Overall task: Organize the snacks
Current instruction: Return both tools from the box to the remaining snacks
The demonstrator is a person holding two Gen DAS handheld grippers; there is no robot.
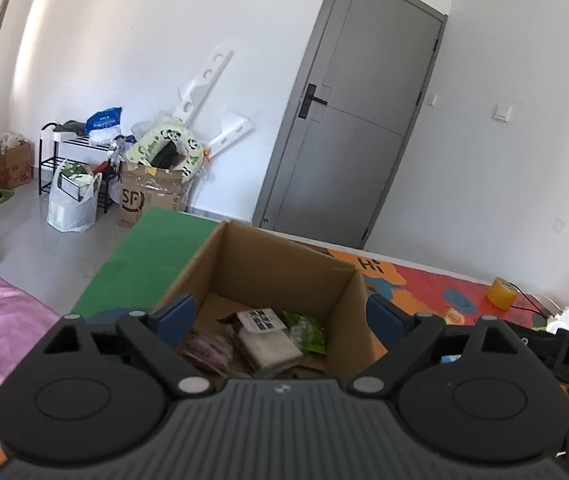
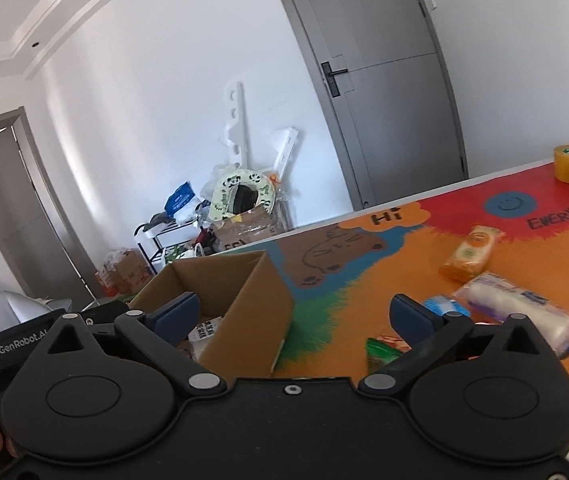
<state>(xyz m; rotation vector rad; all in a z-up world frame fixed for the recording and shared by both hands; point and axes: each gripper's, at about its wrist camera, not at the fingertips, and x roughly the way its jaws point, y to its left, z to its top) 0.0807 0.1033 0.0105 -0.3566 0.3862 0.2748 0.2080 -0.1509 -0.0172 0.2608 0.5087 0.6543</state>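
cardboard box (image 1: 280, 276) open-topped, packets (image 1: 264, 336) on its floor

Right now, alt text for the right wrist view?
Open right gripper, nothing between its fingers, hovers by an open cardboard box on a colourful table mat. Snack packets lie beyond: an orange packet, a white wrapped roll, a green packet.

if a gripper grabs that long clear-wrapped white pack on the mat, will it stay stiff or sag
The clear-wrapped pack probably sags a little at its ends if it is gripped at the middle, since it is long and looks soft. Its glossy film may be slippery. Lying flat, it seems unlikely to roll.
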